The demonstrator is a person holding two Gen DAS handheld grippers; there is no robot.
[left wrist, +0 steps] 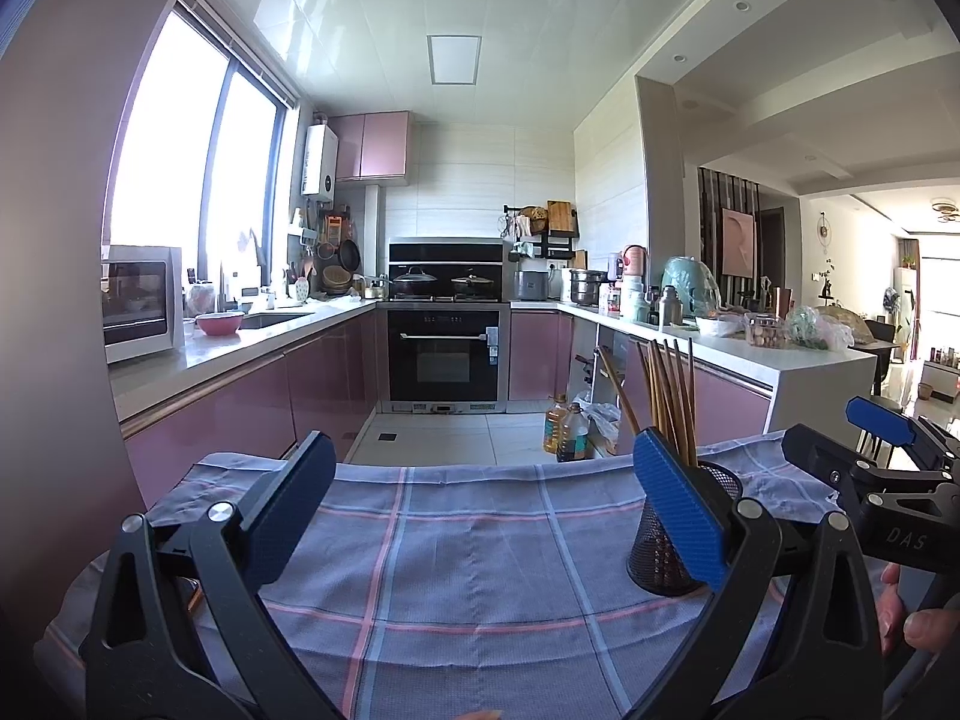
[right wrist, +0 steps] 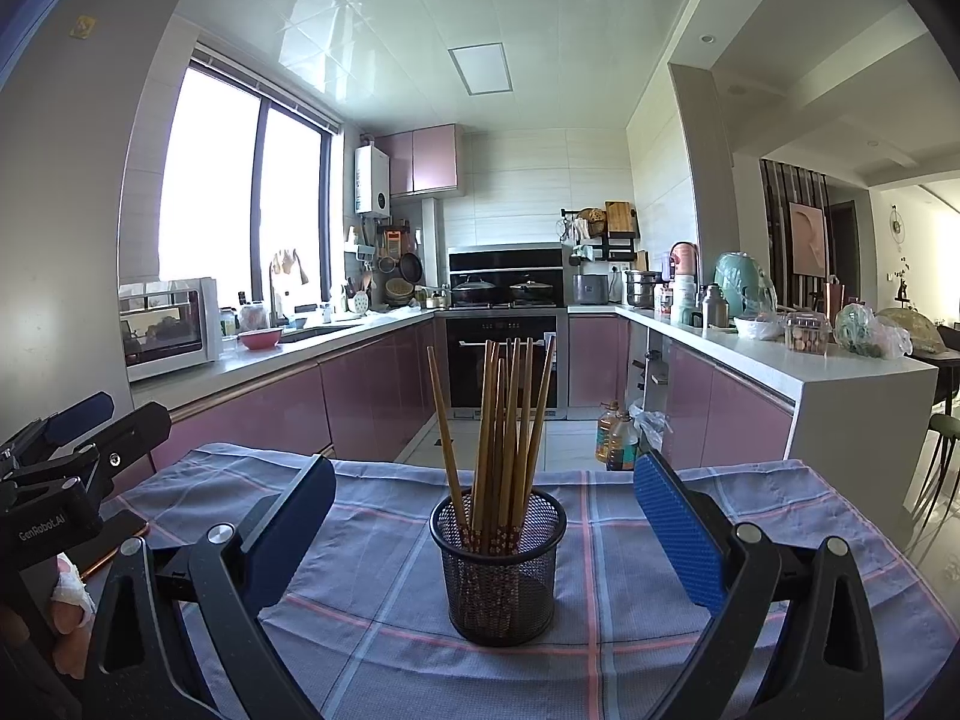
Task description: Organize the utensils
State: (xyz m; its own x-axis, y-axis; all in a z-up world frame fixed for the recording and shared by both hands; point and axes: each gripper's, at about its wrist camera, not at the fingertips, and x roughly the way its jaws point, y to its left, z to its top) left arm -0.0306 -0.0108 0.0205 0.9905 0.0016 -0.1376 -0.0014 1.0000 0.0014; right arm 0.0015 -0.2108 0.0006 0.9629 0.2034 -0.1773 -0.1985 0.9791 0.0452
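Wooden chopsticks (right wrist: pixel 503 420) stand bundled in the mesh cup (right wrist: pixel 498 570) at table centre, twelve o'clock from the right hand-held gripper (right wrist: pixel 480 540). Both it and the left hand-held gripper (left wrist: pixel 480 531) gape empty. Sorting looks finished; nothing loose shows.
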